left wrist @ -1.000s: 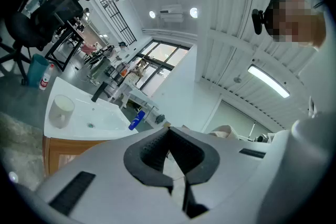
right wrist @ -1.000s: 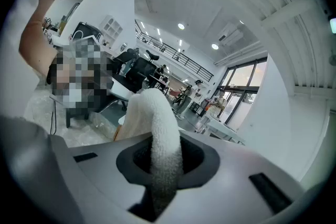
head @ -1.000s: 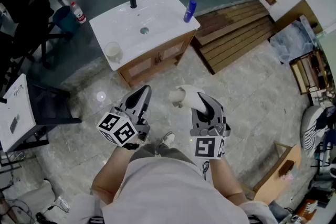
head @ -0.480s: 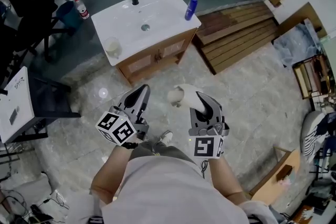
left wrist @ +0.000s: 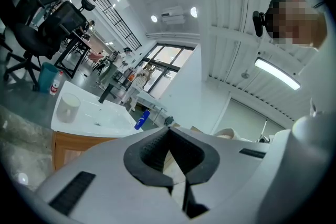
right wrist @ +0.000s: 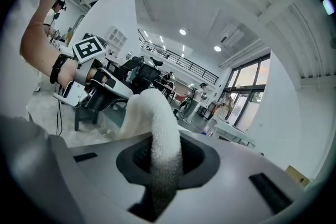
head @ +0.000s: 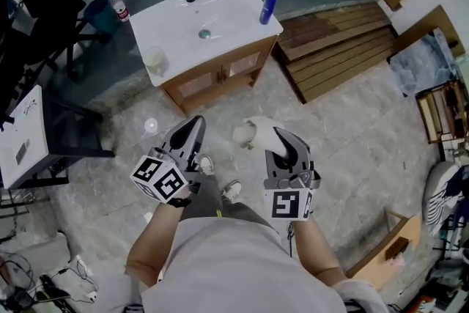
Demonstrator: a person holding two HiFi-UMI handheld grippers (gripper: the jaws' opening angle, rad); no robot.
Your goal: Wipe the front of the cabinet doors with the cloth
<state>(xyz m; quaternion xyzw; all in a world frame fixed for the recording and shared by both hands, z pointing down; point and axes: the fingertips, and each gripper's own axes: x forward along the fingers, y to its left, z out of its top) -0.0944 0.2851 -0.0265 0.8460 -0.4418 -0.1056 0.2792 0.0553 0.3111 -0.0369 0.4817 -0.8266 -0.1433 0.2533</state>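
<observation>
Head view: right gripper (head: pixel 284 145) jaws clamped on white cloth (head: pixel 251 131), which arches out toward the left; left gripper (head: pixel 192 130) just beside, jaws together, empty; cabinet doors (head: pixel 220 75) under sink (head: pixel 176 26) well apart from cloth, ahead.

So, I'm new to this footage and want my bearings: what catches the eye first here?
A white cloth clamped in the right gripper, sticking out ahead of the person. Beyond it stands the wooden cabinet with a white sink top, a blue bottle at its right end. The left gripper is shut and empty.
</observation>
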